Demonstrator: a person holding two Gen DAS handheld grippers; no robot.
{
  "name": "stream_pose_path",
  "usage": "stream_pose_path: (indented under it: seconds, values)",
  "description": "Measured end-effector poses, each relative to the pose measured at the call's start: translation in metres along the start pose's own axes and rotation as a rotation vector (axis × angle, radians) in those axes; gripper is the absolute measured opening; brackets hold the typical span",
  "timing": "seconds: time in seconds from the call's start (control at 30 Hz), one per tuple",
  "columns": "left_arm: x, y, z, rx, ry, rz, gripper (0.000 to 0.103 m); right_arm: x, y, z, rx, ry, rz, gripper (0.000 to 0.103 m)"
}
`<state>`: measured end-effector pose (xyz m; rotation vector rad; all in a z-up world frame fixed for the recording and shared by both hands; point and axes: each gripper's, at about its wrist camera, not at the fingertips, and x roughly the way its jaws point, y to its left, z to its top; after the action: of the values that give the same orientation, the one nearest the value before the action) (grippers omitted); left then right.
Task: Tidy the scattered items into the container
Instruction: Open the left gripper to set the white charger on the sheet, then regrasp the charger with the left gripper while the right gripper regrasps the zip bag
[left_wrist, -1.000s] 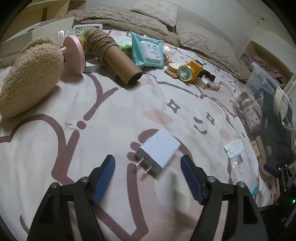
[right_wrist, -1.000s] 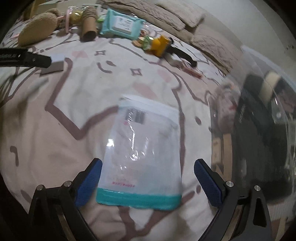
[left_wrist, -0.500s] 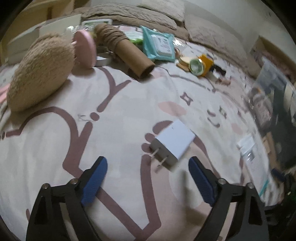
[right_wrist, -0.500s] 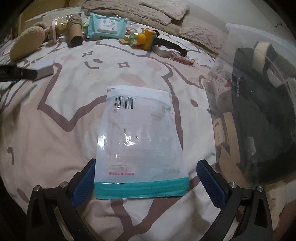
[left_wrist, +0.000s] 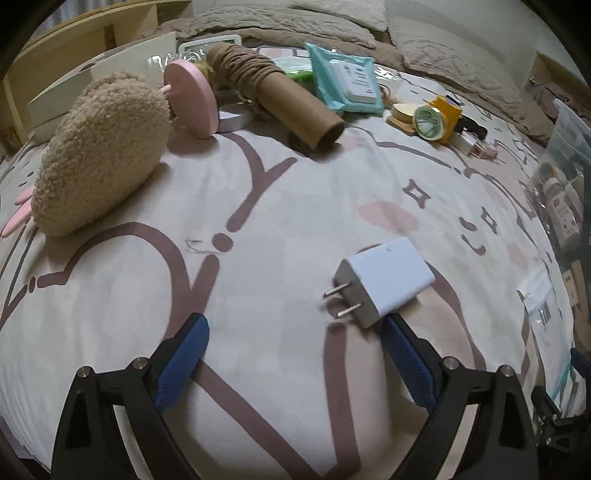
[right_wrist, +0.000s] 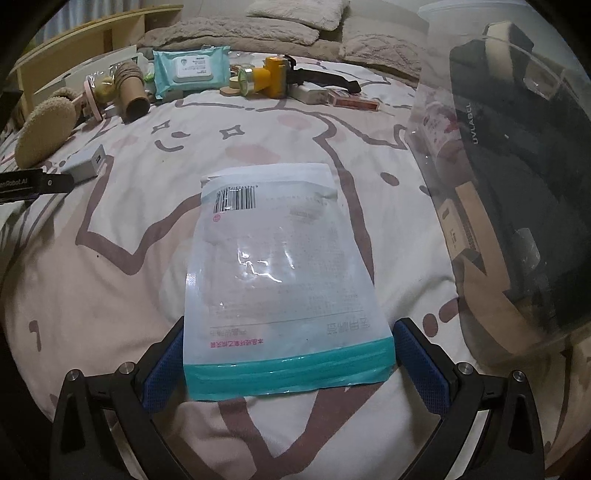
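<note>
1. The left tool (left_wrist: 293, 330) hangs over the bed (left_wrist: 280, 206) with its 2 blue pads spread wide and nothing gripped.
2. A white charger (left_wrist: 384, 280) lies on the bedspread just ahead of that tool, toward its right pad (left_wrist: 404, 360); its 2 prongs point back at the tool, and its near corner sits right at that pad's tip (contact cannot be told).
3. Farther ahead of the left tool, on its left side, lie a fluffy slipper (left_wrist: 99, 155), a pink disc (left_wrist: 190, 98) and a cardboard tube (left_wrist: 284, 98) wound with twine.
4. Beyond the tube are a teal wipes pack (left_wrist: 347, 83) and, to its right, a yellow lamp (left_wrist: 437, 118).
5. The right tool (right_wrist: 288, 354) is also open wide, its pads standing either side of a flat pouch (right_wrist: 280, 273) without pressing on it.
6. The pouch lies flat on the bed, its teal end between the pads and its barcode end pointing away from the tool.
7. To the right of the right tool stands the clear bin (right_wrist: 517, 192) (already holding dark and boxed goods), close beside the pouch.
8. Far off to the right tool's left, the charger (right_wrist: 86, 164) shows again next to the left tool's black finger (right_wrist: 33, 184).
</note>
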<state>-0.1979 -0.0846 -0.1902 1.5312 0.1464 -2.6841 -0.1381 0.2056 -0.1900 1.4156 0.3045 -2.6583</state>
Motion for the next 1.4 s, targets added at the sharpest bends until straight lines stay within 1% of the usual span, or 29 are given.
stream_pose_path:
  seconds: [0.27, 0.4, 0.47, 0.53, 0.6, 0.67, 0.77, 0.93, 1.1, 1.27, 1.4]
  values:
    - [0.003, 0.012, 0.008, -0.025, 0.000, 0.052, 0.096, 0.003, -0.005, 0.001, 0.018, -0.007, 0.021, 0.103]
    - [0.001, 0.012, 0.007, -0.017, -0.001, 0.083, 0.099, 0.003, -0.006, 0.000, 0.022, -0.009, 0.024, 0.103]
    - [-0.001, 0.014, 0.007, -0.021, -0.002, 0.082, 0.099, 0.003, -0.006, 0.000, 0.028, -0.008, 0.031, 0.103]
    - [-0.003, 0.015, 0.007, -0.022, -0.004, 0.051, 0.099, 0.004, -0.007, 0.000, 0.035, -0.006, 0.039, 0.103]
    - [-0.006, 0.013, 0.005, -0.018, -0.002, -0.030, 0.099, 0.004, -0.008, 0.001, 0.038, -0.004, 0.042, 0.103]
    - [-0.008, 0.007, 0.004, -0.004, 0.003, -0.077, 0.099, 0.005, -0.007, 0.001, 0.036, -0.003, 0.040, 0.103]
    - [-0.008, -0.003, 0.004, 0.031, 0.000, -0.086, 0.099, 0.005, -0.008, 0.002, 0.037, 0.001, 0.041, 0.103]
    - [-0.007, -0.009, 0.005, 0.032, -0.006, -0.120, 0.099, 0.008, -0.009, 0.008, 0.037, 0.018, 0.052, 0.103]
    - [-0.004, -0.015, 0.009, 0.039, -0.014, -0.149, 0.099, 0.014, -0.013, 0.019, 0.021, 0.041, 0.100, 0.103]
    - [0.002, -0.024, 0.013, 0.073, -0.018, -0.134, 0.099, 0.023, -0.011, 0.033, -0.041, 0.035, 0.120, 0.103]
    - [0.004, -0.024, 0.014, 0.073, -0.019, -0.139, 0.102, 0.028, -0.012, 0.037, -0.048, 0.017, 0.136, 0.103]
